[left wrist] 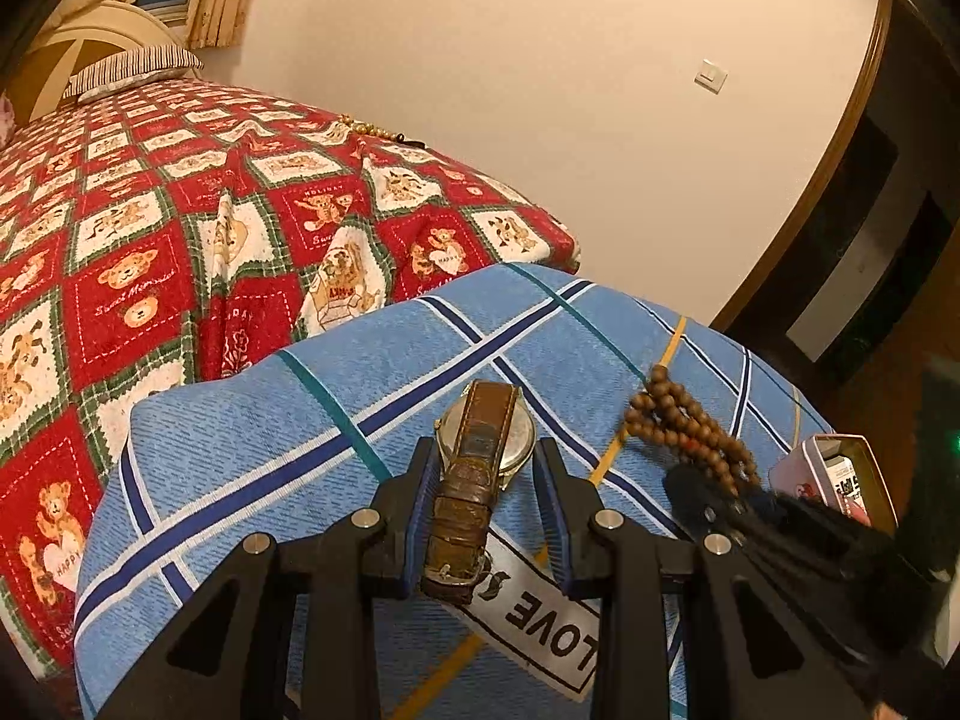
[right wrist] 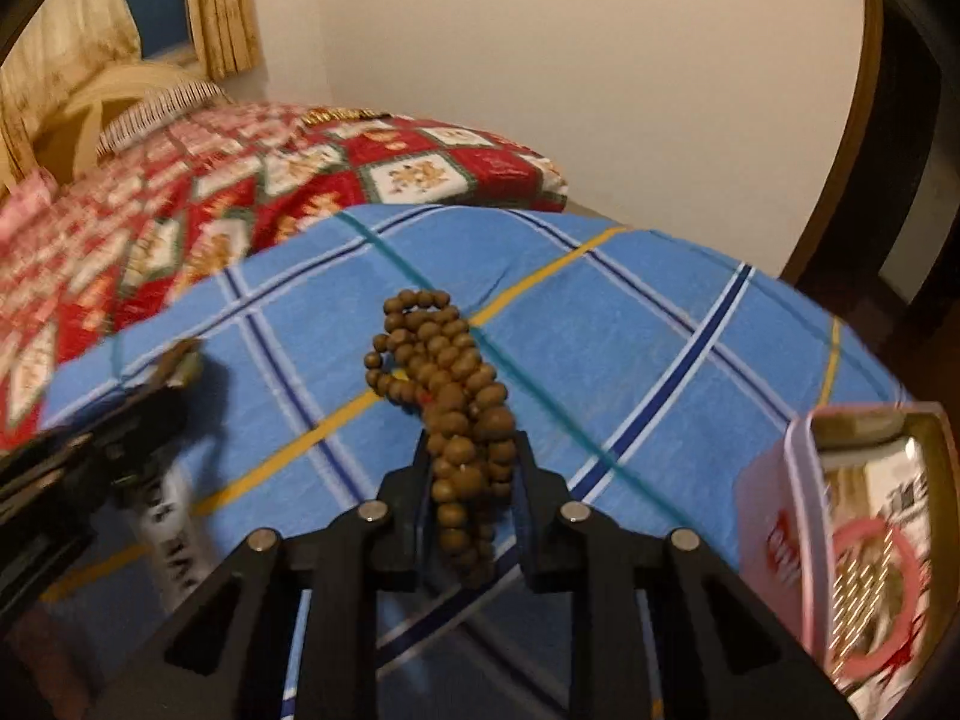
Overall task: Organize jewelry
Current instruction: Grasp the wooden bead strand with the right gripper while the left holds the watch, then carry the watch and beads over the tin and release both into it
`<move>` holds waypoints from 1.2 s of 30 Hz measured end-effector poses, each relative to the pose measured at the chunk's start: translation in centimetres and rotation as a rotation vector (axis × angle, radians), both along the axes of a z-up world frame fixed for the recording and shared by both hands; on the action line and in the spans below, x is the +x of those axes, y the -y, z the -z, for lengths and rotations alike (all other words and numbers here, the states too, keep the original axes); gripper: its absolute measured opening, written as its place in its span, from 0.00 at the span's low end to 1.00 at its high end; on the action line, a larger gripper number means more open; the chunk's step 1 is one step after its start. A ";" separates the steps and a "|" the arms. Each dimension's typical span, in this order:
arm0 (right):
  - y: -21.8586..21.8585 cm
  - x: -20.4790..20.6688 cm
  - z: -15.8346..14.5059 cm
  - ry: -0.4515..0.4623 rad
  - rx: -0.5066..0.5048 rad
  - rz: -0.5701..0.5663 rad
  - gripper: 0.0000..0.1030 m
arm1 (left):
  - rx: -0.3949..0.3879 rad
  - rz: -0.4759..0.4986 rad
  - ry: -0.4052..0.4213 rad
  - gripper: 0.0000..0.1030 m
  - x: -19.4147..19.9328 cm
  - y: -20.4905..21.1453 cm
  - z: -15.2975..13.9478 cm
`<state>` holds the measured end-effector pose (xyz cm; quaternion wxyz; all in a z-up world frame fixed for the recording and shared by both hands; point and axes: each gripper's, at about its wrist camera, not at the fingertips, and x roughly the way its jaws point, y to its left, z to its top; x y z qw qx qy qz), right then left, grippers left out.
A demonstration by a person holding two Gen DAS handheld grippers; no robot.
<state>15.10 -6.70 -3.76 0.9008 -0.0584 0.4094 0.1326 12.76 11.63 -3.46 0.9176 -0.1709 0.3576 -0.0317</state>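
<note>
Between the fingers of the right gripper (right wrist: pixel 465 480) hung a bunched strand of brown wooden beads (right wrist: pixel 450 384), the pads pressed in on its lower coils while the upper loops spilled forward past the fingertips onto the blue checked cloth (right wrist: pixel 630 330). The left gripper (left wrist: pixel 486 480) had a watch (left wrist: pixel 480 456) with a worn brown strap lying lengthwise between its fingers; a gap showed on each side of the strap, so whether the pads gripped the case I could not tell.

Only part of the bead bundle seemed pinched, so loose loops could slide out or snag on the cloth if lifted quickly. The watch could tip and drop, since its long strap hung back toward the wrist.

Right of the right fingers stood an open pink tin (right wrist: pixel 774 516), probably where the pieces belonged; its near wall would have to be cleared. Far ahead of both grippers, more beads (left wrist: pixel 366 127) lay on the red bear-print bedspread (left wrist: pixel 150 228). The two grippers worked close together and might collide.
</note>
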 end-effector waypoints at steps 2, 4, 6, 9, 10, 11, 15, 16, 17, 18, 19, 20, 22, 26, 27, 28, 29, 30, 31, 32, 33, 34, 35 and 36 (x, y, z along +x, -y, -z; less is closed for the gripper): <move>0.6 -1.4 -0.4 0.013 0.062 -0.001 0.24 | 0.000 0.003 0.008 0.32 -0.1 0.1 -0.1; 1.0 -2.8 -0.8 0.036 0.115 -0.009 0.24 | 0.006 0.008 0.023 0.32 -0.4 0.2 -0.3; 1.4 -4.4 -1.4 0.073 0.170 -0.010 0.24 | 0.016 0.010 0.040 0.32 -0.6 0.4 -0.6; 1.6 -6.3 -1.8 0.109 0.224 -0.004 0.24 | 0.046 0.006 0.081 0.32 -1.4 0.8 -1.3; 1.8 -7.1 -2.0 0.126 0.229 0.004 0.24 | 0.057 0.006 0.091 0.32 -1.7 1.0 -1.5; 1.7 -7.3 -2.1 0.136 0.230 0.008 0.24 | 0.064 0.008 0.097 0.32 -1.8 1.2 -1.6; 1.9 -8.4 -2.3 0.166 0.227 0.036 0.24 | 0.074 0.018 0.106 0.32 -2.8 2.1 -1.7; 2.1 -8.7 -2.3 0.169 0.233 0.046 0.24 | 0.075 0.021 0.105 0.32 -3.1 2.4 -1.7; 2.3 -9.0 -2.4 0.174 0.236 0.054 0.24 | 0.076 0.022 0.105 0.32 -3.2 2.6 -1.8; 2.7 -9.5 -2.5 0.181 0.239 0.060 0.24 | 0.078 0.024 0.106 0.32 -3.5 2.8 -1.8; 2.9 -9.8 -2.7 0.188 0.242 0.065 0.24 | 0.079 0.028 0.111 0.32 -3.8 3.1 -1.9; 3.2 -10.0 -2.9 0.201 0.247 0.071 0.24 | 0.080 0.034 0.118 0.32 -4.1 3.4 -2.1; 3.9 -10.9 -3.5 0.228 0.256 0.085 0.24 | 0.086 0.047 0.142 0.32 -4.9 4.3 -2.7; 6.5 -12.8 -5.0 0.305 0.271 0.138 0.24 | 0.089 0.098 0.191 0.32 -6.0 6.5 -4.3; 7.2 -13.2 -5.3 0.322 0.268 0.156 0.24 | 0.086 0.120 0.208 0.32 -6.2 7.3 -4.8; 8.1 -13.6 -5.6 0.342 0.263 0.177 0.24 | 0.085 0.139 0.219 0.32 -6.4 7.9 -5.1; 9.1 -14.0 -5.9 0.361 0.253 0.203 0.24 | 0.086 0.160 0.232 0.32 -6.6 8.7 -5.5; 10.1 -14.2 -6.1 0.372 0.243 0.224 0.24 | 0.087 0.178 0.244 0.32 -6.8 9.5 -5.8; 10.9 -14.4 -6.1 0.382 0.231 0.246 0.24 | 0.087 0.201 0.253 0.32 -6.9 10.4 -6.1; 12.1 -14.5 -6.2 0.390 0.218 0.273 0.24 | 0.084 0.227 0.259 0.32 -7.0 11.4 -6.3; 12.9 -14.4 -6.2 0.391 0.211 0.293 0.24 | 0.081 0.245 0.261 0.32 -6.9 12.2 -6.4; 13.9 -14.3 -6.2 0.389 0.207 0.315 0.24 | 0.079 0.269 0.259 0.32 -6.8 13.3 -6.5; 15.0 -14.2 -6.1 0.383 0.205 0.339 0.24 | 0.078 0.291 0.259 0.32 -6.8 14.4 -6.6; 16.0 -14.0 -6.0 0.379 0.201 0.358 0.24 | 0.075 0.314 0.260 0.32 -6.8 15.4 -6.7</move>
